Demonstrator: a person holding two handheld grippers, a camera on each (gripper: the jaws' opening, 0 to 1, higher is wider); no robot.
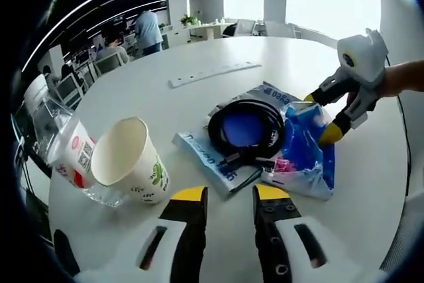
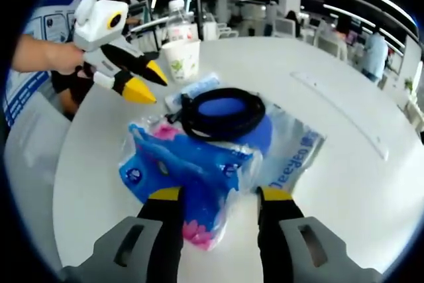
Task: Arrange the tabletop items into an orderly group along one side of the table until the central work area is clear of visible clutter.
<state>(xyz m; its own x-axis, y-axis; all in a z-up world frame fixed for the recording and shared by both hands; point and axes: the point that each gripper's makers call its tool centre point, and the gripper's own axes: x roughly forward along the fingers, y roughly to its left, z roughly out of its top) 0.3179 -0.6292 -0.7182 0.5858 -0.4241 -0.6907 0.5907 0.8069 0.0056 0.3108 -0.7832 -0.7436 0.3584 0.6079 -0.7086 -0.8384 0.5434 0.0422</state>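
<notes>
Right gripper, jaws parted and straddling the near edge of the blue plastic packet (seemingly to grip it), left gripper likewise parted, empty; black cable coil overlapping the packet, paper cup well beyond it.

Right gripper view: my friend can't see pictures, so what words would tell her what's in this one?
The right gripper hangs open over a blue and pink plastic packet on a white table. A coiled black cable lies on the clear packet behind it, with a paper cup and bottle farther back. The left gripper reaches in, open, above the table.
</notes>
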